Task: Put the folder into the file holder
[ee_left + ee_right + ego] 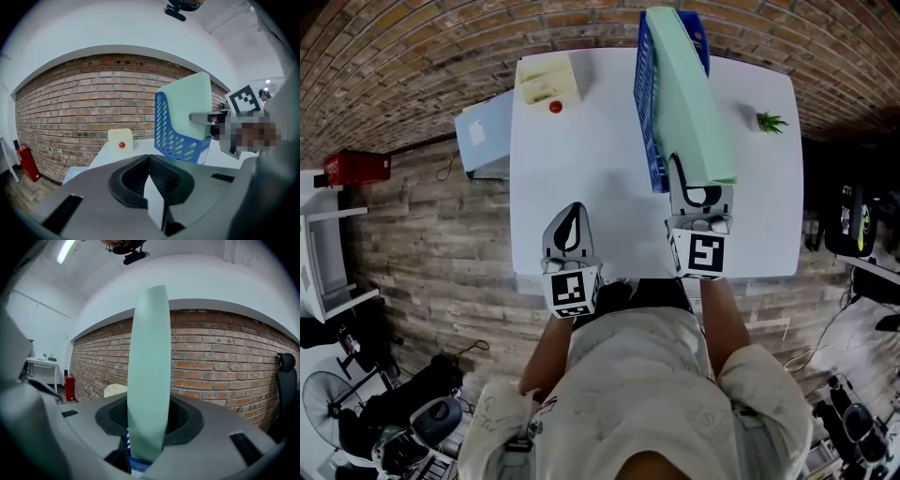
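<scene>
A thick pale green folder [689,103] stands on edge inside the blue slotted file holder [646,103] at the back of the white table [581,178]. My right gripper [697,195] sits at the folder's near end. In the right gripper view the folder [149,371] fills the space between the pads with no gap showing, and a bit of blue holder [138,467] shows below it. My left gripper [570,225] rests near the table's front edge, left of the holder, with its jaws together and nothing in them [149,161]. From there the folder [187,101] and holder [174,137] stand to the right.
A cream box with a red button [548,80] sits at the table's back left. A small green plant [771,121] is at the back right. A light blue cabinet [485,136] stands against the table's left side. Brick wall runs behind.
</scene>
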The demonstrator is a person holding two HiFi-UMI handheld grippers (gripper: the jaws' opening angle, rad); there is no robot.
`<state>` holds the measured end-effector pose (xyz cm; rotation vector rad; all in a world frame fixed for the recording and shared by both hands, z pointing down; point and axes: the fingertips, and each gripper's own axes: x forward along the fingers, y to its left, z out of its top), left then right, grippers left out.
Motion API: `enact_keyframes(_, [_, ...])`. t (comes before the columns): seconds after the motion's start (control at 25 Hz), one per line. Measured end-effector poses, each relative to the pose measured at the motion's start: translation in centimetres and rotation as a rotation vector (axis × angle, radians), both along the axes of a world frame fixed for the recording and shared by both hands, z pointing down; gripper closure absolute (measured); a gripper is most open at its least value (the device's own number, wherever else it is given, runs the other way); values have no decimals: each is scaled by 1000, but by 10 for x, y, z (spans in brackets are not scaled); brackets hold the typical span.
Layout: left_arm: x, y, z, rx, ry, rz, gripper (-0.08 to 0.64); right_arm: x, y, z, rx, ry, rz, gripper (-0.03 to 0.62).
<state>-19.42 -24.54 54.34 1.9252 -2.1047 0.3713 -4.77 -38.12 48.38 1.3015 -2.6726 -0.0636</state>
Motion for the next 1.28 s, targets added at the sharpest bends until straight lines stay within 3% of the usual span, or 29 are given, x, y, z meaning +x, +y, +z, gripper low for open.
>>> enact_keyframes(0.28, [3,1,1,2,13,0,546,-2,-1,4,11,11,-51,396])
enact_keyframes(0.6, [10,2,-5,21,20,14,546,-2,-3,8,-16,4,-33,380])
enact_keyframes(0.84, [11,3,-7,23,14,22,546,-6,-2,15,-33,51,-43,360])
enact_keyframes(1.08, [15,5,-14,42,15,27,546,-10,-1,1,-12,32,-57,287])
enact_keyframes(1.28, [16,9,-21,61,16,37,546,-3,2,-14,31,29,-33,264])
